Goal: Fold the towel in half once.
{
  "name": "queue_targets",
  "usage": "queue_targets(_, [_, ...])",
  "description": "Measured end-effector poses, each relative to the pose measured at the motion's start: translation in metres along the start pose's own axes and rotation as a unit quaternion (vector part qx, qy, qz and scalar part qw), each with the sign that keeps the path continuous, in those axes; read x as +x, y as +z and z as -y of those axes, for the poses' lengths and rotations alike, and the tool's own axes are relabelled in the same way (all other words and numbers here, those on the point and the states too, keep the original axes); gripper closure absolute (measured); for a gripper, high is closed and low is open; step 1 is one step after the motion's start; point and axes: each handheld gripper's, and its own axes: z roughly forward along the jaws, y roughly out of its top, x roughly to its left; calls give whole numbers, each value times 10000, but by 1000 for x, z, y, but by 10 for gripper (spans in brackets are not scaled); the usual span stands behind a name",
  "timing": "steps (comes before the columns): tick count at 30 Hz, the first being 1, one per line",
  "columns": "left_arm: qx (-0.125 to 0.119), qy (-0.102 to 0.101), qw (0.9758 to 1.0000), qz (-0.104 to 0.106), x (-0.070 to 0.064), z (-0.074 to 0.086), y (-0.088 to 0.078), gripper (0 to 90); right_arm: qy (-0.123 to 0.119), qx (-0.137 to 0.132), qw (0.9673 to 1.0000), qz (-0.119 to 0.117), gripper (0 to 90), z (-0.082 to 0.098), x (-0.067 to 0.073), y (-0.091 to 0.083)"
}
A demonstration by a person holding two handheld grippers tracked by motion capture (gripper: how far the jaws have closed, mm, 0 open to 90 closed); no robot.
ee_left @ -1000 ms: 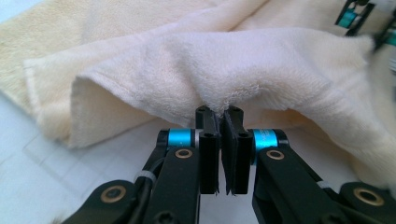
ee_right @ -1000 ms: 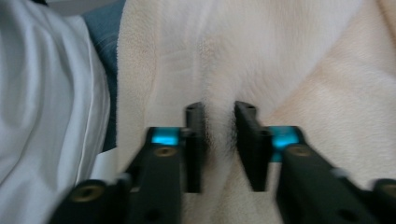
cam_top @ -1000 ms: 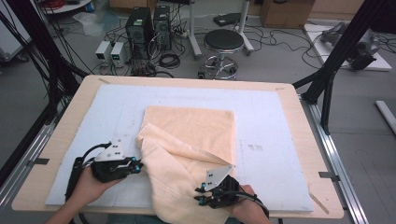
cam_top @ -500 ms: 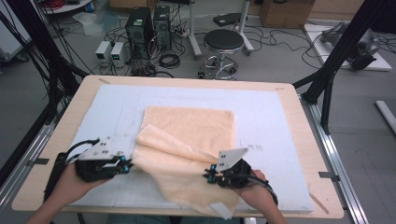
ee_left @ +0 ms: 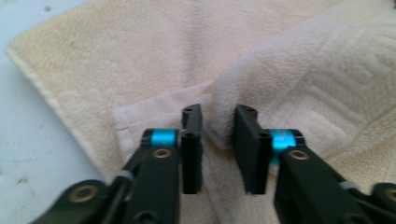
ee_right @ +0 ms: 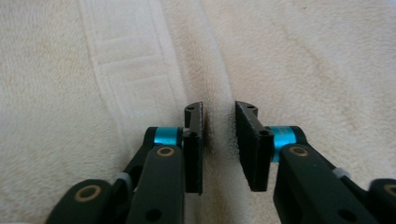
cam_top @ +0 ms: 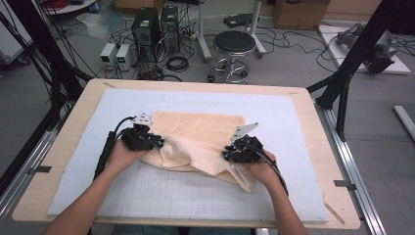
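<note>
A peach towel [cam_top: 195, 129] lies folded on the blue-grey mat [cam_top: 195, 196]. Its near part is bunched over the flat far layer. My left gripper [cam_top: 159, 142] sits at the towel's left edge and my right gripper [cam_top: 226, 155] at its right near corner. In the left gripper view the left gripper [ee_left: 218, 116] has just been opening. A thick fold of towel [ee_left: 303, 70] still stands between its jaws, loose. The right gripper [ee_right: 218, 114] has likewise just been opening and straddles a raised towel [ee_right: 303, 60] ridge, with shadow gaps at both pads.
The mat covers a wooden table [cam_top: 73, 127], leaving a bare wooden border. Black frame posts [cam_top: 342, 83] rise at the table's right and left sides. On the floor beyond stand a stool [cam_top: 235, 44], computer towers [cam_top: 156, 27] and cables.
Both hands moved away from the person, carrying the towel's near part up over the far layer. Both pairs of jaws have parted from the cloth they pinched.
</note>
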Motion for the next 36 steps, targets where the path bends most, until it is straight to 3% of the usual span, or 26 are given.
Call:
queue_targets(5, [-120, 140, 9998, -83, -1, 4, -25, 587, 51, -418, 9990, 149, 672, 3, 1, -25])
queue_targets(8, [-414, 319, 9986, 51, -12, 10, -43, 587, -21, -586, 9982, 109, 665, 7, 6, -39])
queue_targets(10, [-464, 461, 9978, 132, -20, 15, -47, 604, -128, -611, 9980, 77, 654, 10, 12, -47])
queue_targets(13, [-370, 707, 9963, 309, -33, 21, -44, 628, -220, -643, 9976, -123, 633, 16, 23, -52])
queue_targets(16, [-371, 766, 9951, 498, -42, 24, -33, 634, -315, -455, 9983, -201, 617, 24, 31, -47])
queue_targets(22, [-288, 884, 9930, 725, -53, 18, -10, 627, -197, -226, 9994, -163, 605, 38, 27, -32])
queue_targets(23, [-187, 922, 9928, 744, -54, 18, -5, 631, -195, -212, 9994, -179, 613, 39, 27, -29])
queue_targets(26, [77, 982, 9928, 687, -58, 20, 10, 667, -209, -193, 9994, -174, 646, 38, 26, -25])
queue_targets(28, [45, 1020, 9930, 586, -60, 20, 12, 707, -240, -176, 9994, -183, 676, 38, 27, -24])
queue_targets(32, [47, 1134, 9922, 514, -64, 20, 9, 834, -239, -265, 9992, -203, 736, 40, 28, -24])
queue_targets(36, [47, 1252, 9908, 522, -67, 20, -1, 858, -248, -345, 9988, -229, 796, 40, 28, -27])
